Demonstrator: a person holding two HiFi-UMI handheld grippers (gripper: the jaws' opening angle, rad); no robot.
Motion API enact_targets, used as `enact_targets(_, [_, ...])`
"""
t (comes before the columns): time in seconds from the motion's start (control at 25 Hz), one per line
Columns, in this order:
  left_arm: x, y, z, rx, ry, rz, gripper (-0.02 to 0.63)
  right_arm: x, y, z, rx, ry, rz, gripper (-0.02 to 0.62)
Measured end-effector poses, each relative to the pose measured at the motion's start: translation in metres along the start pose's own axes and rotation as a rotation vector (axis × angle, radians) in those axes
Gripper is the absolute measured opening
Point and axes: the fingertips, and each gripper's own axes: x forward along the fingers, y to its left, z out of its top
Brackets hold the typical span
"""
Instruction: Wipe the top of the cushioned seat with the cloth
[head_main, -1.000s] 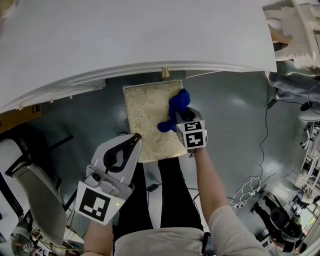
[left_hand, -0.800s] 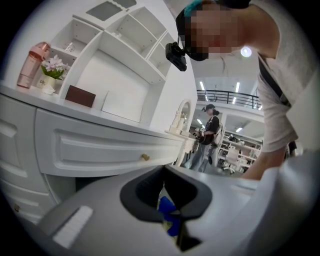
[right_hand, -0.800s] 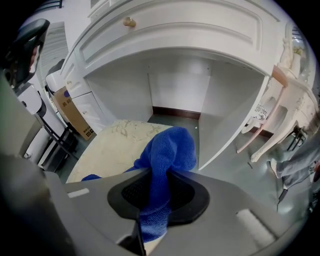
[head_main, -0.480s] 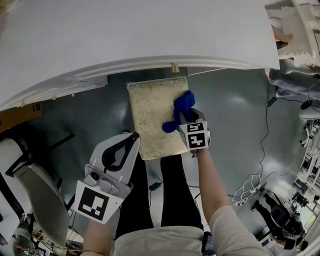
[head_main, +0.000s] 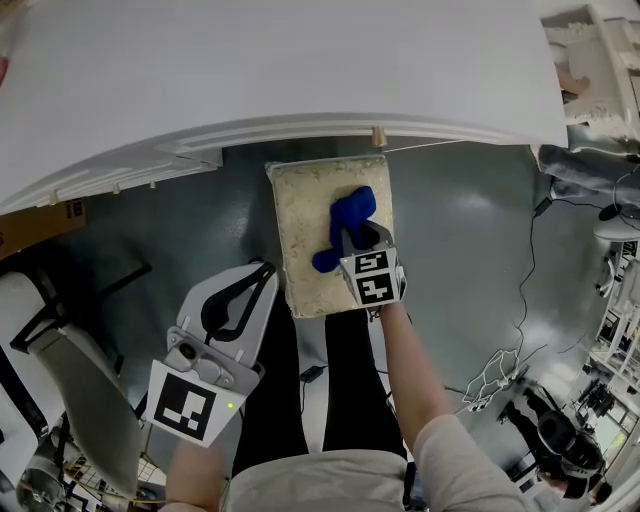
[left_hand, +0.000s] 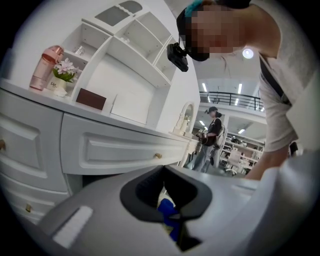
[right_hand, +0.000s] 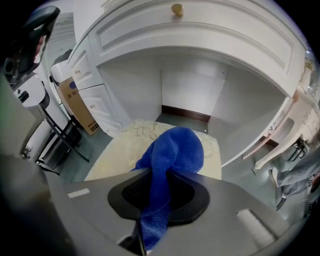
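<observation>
Stool with a cream, flower-patterned cushioned seat (head_main: 300, 230), seen from above on a grey floor (head_main: 460, 230). Its far edge sits just under the curved front of a white bench (head_main: 280, 70), below a small brass knob (head_main: 378, 135).

The right gripper (head_main: 352, 240) points steeply down over the seat. Its jaws are clenched on a blue cloth (head_main: 345, 222). In the right gripper view, the cloth (right_hand: 167, 165) runs up between the dark pads, and a rounded bunch spills out ahead of them. That bunch lies on the cushion top, near the middle and slightly right of centre. A thin tail trails toward the person.

The left gripper (head_main: 258, 278) is held off the seat's near left corner, above the floor, well apart from the cloth. In the left gripper view, its jaws meet at the tips with nothing between them.

The left gripper view also shows the bench from the side, with panelled drawers and open shelves above. A pink bottle (left_hand: 45, 67) and a small pot of flowers (left_hand: 62, 75) stand on its top. A person (left_hand: 210, 137) stands far behind. A cardboard box (right_hand: 75, 105) sits on the floor beside the drawers.
</observation>
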Motion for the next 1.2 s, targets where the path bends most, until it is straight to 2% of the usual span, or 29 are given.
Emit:
enact_targets(0.44, [-0.029, 0.025, -0.005, -0.011, 0.001, 0.018, 0.000, 0.014, 0.075, 0.027, -0.057, -0.025, 0.061, 0.066])
enact_targets(0.84, [-0.043, 0.037, -0.006, -0.013, -0.007, 0.024, 0.000, 0.019, 0.108, 0.037, -0.080, -0.019, 0.089, 0.067])
enact_targets(1.2, [-0.050, 0.031, -0.012, -0.022, -0.012, 0.054, 0.000, 0.015, 0.108, 0.031, -0.068, -0.031, 0.101, 0.067])
